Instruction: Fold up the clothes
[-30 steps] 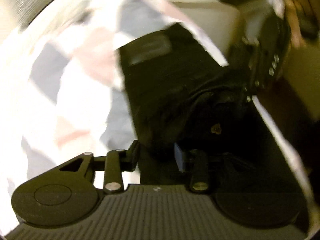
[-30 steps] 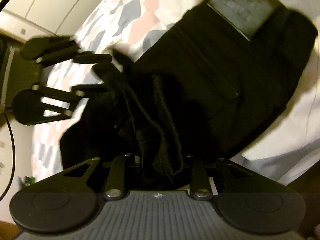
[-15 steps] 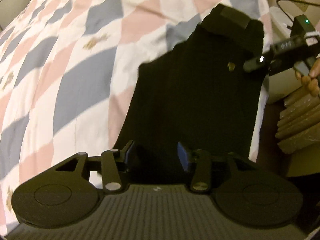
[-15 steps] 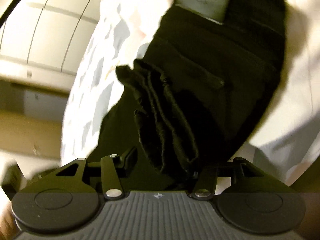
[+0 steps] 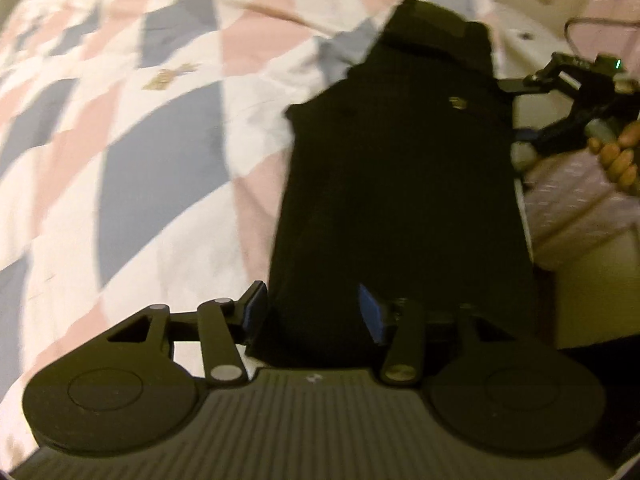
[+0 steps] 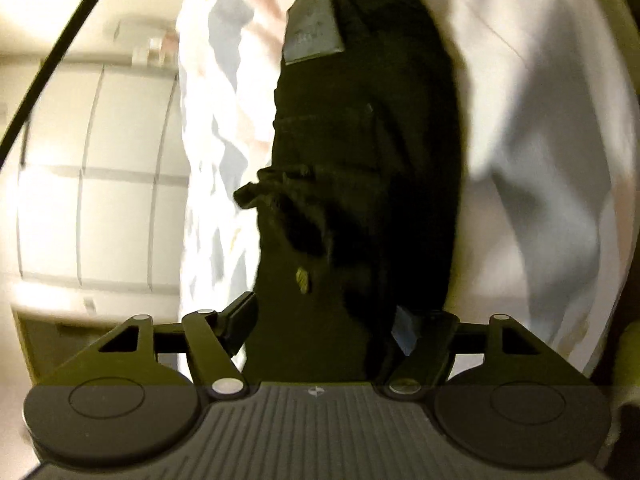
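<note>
Black trousers [image 5: 400,168] lie between the left hand-held gripper [image 5: 314,310] fingers, seemingly ungripped.

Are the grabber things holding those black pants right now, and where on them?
Neither seems to grip. The black pants lie on the quilt; the left gripper and right gripper have open jaws with cloth between them.

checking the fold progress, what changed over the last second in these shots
The black trousers went from bunched between the grippers to lying long and flat on the checked bedspread. The left gripper and right gripper, both open now, appear to have released the cloth. The right gripper drew off to the bed's edge. The trousers stayed on the bed.
</note>
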Demonstrator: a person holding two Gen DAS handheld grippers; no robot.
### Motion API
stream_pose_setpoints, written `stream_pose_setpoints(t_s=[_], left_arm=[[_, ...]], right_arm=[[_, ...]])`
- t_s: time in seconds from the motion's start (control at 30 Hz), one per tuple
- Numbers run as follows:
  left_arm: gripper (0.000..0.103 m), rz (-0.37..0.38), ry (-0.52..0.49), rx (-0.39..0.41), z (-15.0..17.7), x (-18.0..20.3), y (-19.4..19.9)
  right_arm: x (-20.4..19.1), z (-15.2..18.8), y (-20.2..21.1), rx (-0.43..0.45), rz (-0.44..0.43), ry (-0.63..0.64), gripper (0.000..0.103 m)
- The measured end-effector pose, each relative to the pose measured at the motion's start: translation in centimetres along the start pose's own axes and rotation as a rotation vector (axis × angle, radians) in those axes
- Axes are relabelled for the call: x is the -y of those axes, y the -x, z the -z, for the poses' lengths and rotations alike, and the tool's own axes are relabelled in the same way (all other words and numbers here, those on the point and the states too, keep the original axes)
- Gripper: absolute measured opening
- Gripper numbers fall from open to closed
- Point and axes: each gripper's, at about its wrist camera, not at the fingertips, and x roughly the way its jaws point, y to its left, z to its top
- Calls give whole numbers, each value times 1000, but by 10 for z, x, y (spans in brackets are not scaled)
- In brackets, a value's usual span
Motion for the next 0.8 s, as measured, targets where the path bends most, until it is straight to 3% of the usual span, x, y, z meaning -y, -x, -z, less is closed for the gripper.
stream_pose_setpoints(t_s=[0.1, 0.2, 0.33, 0.4, 0.5, 0.67, 0.8], left_arm=[[47, 105, 1, 23, 6, -19, -5], [47, 175, 1, 43, 13, -29, -1], [46, 228, -7, 34, 19, -35, 2], [46, 245, -29, 28, 19, -37, 4], [45, 276, -39, 4, 16, -43, 2], [46, 323, -52, -23, 11, -46, -4], [52, 356, -67, -39, 7, -47, -8]], right_arm=[[14, 52, 8, 114, -66, -123, 72], [24, 112, 8, 166, -117, -226, 73], [13, 189, 6, 127, -93, -215, 67], [5, 214, 2, 86, -53, -130, 52], [-2, 236, 6, 118, -28, -42, 43], [-13, 250, 9, 178, -36, 46, 42], [-5, 253, 9, 152, 5, 27, 41]])
